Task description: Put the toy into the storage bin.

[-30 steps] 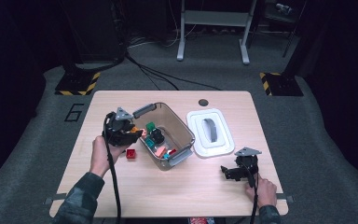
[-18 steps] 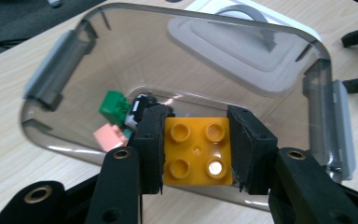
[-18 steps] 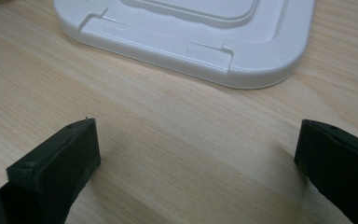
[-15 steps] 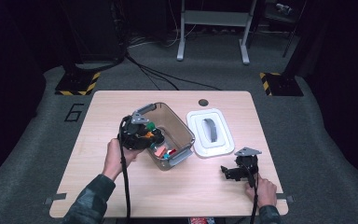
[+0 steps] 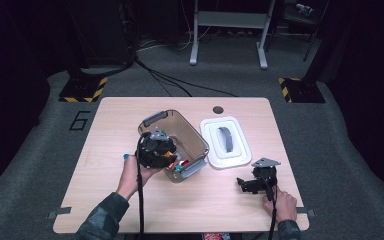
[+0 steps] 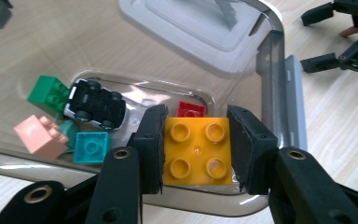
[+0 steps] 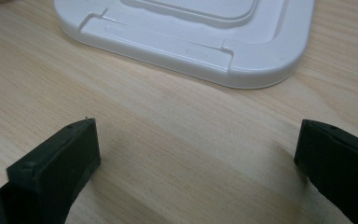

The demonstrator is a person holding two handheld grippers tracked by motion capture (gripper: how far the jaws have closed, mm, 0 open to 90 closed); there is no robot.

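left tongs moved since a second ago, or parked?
Yes. In the high view the left tongs, shut on the yellow brick, went from the table left of the clear bin to over its inside, toward the white lid.

We see the red brick mostly hidden behind the yellow brick; at twelve o'clock, the white lid is cut off.

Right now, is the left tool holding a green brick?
No, in the left gripper view the left tool is clamped on a yellow four-stud brick, while the green brick lies in the clear bin.
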